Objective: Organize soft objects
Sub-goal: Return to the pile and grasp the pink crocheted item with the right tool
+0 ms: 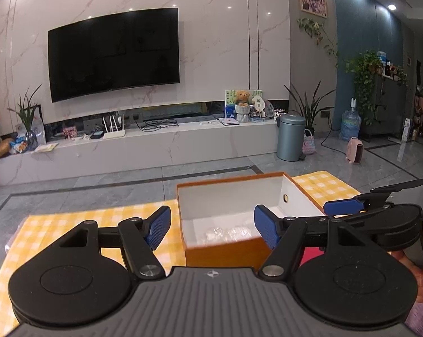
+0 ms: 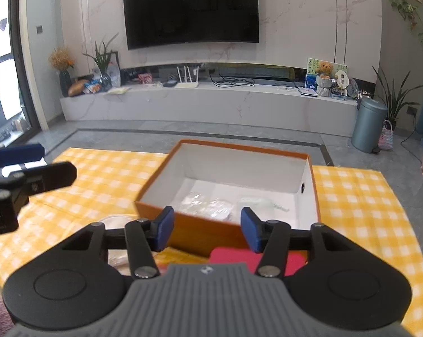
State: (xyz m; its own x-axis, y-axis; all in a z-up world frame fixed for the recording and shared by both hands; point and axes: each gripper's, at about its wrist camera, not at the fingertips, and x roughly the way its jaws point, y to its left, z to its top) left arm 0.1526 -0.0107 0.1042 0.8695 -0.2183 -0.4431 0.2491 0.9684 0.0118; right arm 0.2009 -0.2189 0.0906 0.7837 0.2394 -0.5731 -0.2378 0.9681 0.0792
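The orange box sits open on the yellow checked cloth that covers the table, at 12 o'clock from both grippers. Inside on its white floor lie crinkly clear-wrapped soft items and a pale one just beside them at 3 o'clock. A red soft object lies on the cloth against the box's near wall, at 6 o'clock from the box. A pale round item lies at about 8 o'clock from the box, partly hidden by the gripper.

The likely trouble: the red object is tucked low under the right gripper and close to the box wall, so a descent could catch the cardboard rim and shove the light box across the cloth, or pinch the cloth together with the object. The two grippers are also near each other; the left one's finger shows at 9 o'clock in the right wrist view, so they may collide over the box.

Right gripper: released, jaws spread, nothing between them, held above the box's near edge and aimed forward. Left gripper: likewise spread and empty, level, pointing at the box's left near corner.
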